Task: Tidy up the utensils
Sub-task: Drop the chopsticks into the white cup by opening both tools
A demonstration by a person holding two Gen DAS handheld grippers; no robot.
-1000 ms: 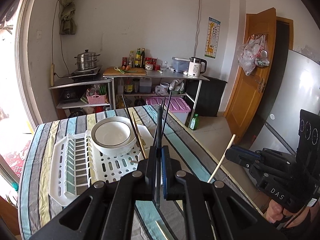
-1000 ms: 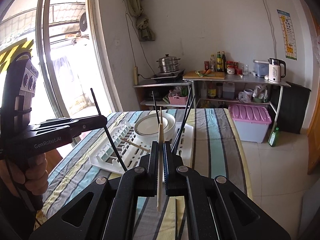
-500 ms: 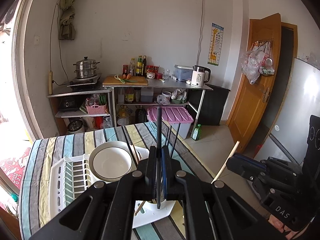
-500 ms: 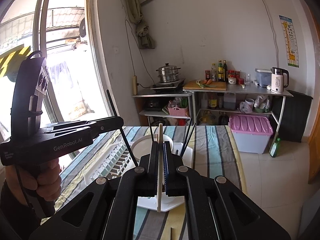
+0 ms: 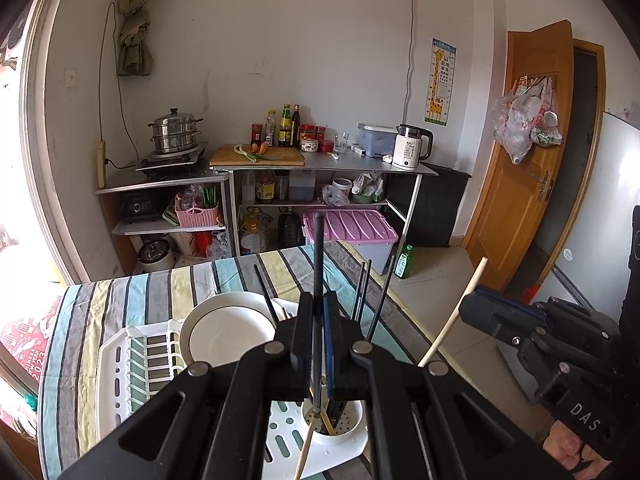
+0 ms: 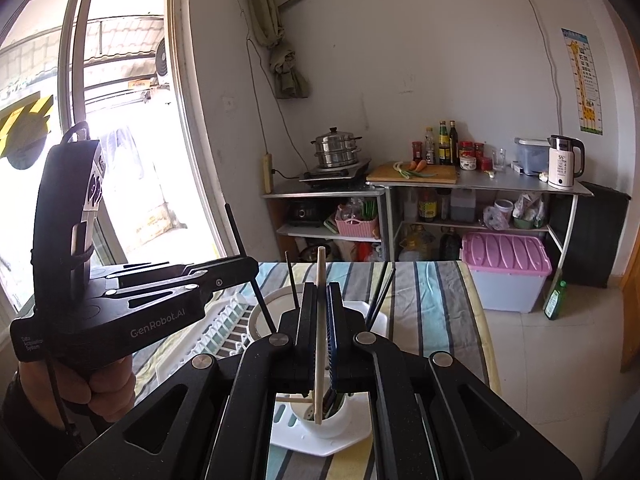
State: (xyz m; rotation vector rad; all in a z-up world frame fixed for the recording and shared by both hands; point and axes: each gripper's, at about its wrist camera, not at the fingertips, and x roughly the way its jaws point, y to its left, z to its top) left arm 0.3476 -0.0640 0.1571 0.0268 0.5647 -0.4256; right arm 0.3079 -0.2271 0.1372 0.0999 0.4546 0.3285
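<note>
- Left wrist view: the left claw point(image 5: 318, 344), matte black plastic with a blue pad, is clamped on a thin black chopstick point(image 5: 318, 280) held upright, its lower tip over the round white perforated cup point(image 5: 334, 428).
- The cup sits at the corner of a white slotted plastic rack point(image 5: 120, 364) on the counter point(image 5: 100, 300), which is covered in striped cloth.
- A round white bowl point(image 5: 228, 332) with a dark rim line rests in the rack.
- More slim black sticks point(image 5: 362, 292) lean out of the cup.
- Right wrist view: the right claw point(image 6: 320, 340) grips a pale wooden chopstick point(image 6: 319, 320), straight and round, its lower end reaching the cup's rim.
</note>
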